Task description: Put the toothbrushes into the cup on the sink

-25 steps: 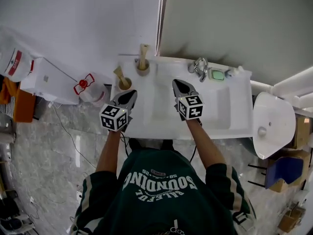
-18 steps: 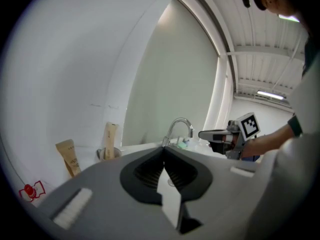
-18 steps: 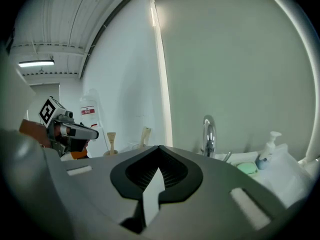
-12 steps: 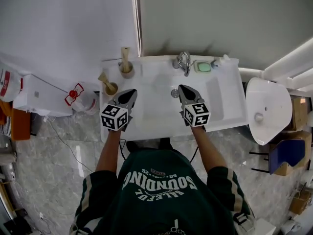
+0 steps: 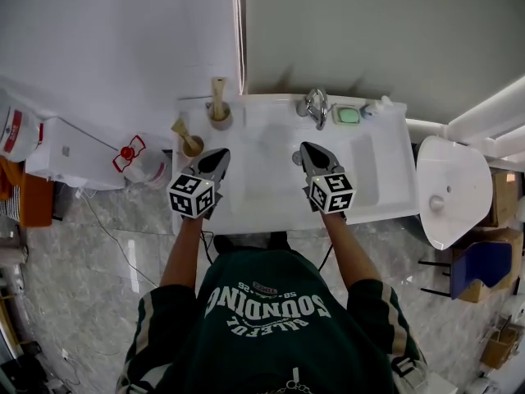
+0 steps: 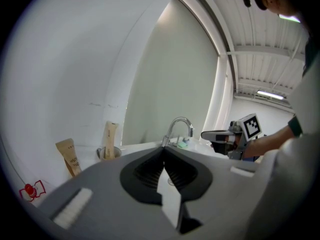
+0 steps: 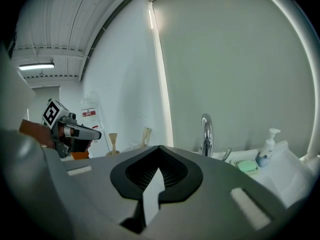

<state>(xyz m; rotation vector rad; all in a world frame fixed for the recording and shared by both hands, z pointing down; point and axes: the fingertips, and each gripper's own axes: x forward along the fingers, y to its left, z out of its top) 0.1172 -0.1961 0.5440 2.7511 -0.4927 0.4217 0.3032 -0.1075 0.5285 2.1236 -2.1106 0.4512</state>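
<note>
Two tan-wrapped toothbrushes stand in cups at the sink's [image 5: 271,203] back left. One toothbrush [image 5: 217,90] is in the cup [image 5: 218,121] by the wall, the other toothbrush [image 5: 180,127] in a cup [image 5: 192,146] at the left edge. My left gripper [image 5: 217,158] hovers shut and empty just right of that nearer cup. My right gripper [image 5: 306,149] is shut and empty over the basin, in front of the faucet [image 5: 315,105]. The left gripper view shows both toothbrushes [image 6: 110,138] [image 6: 70,156] ahead at left; the right gripper view shows them [image 7: 145,135] [image 7: 113,142] beyond its closed jaws.
A green soap [image 5: 349,115] and a pump bottle [image 5: 374,105] sit right of the faucet. A white toilet [image 5: 451,189] stands right of the sink. White items and a red-marked container [image 5: 131,153] are on the floor at left. A wall rises behind the sink.
The head view has shifted, so the sink sits differently in frame. Both grippers stay shut and empty over the sink's front half; the right one has drifted slightly right.
</note>
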